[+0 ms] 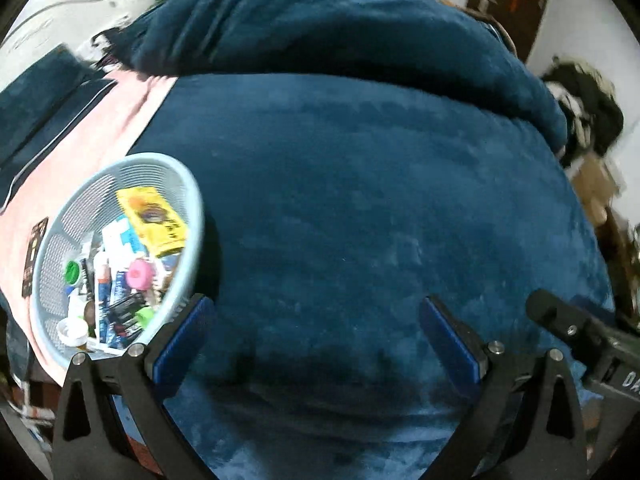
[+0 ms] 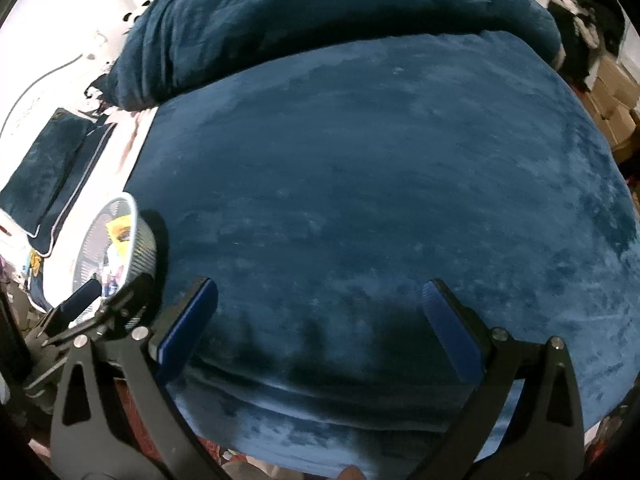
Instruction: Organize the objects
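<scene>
Before you: a plush, deep-blue velvety blanket (image 1: pixel 360 200), smooth and short-piled, spread over the bed, with a bulky roll of the same fabric (image 1: pixel 320 20) behind it. At its left edge, on a pink sheet (image 1: pixel 80 140), sits a round pale-blue plastic mesh basket (image 1: pixel 192 184) — packed with a yellow box (image 1: pixel 154 218), a pink cap (image 1: pixel 139 274) and small tubes. Your left gripper (image 1: pixel 316 312) hovers beside the basket, jaws spread wide, empty. Your right gripper (image 2: pixel 320 304) hangs over bare blanket — likewise wide apart, holding nothing.

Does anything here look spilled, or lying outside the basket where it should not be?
Nothing looks spilled. The small items sit inside the light blue basket, and the blue blanket is bare. Only a dark card lies outside, on the pink sheet.
</scene>
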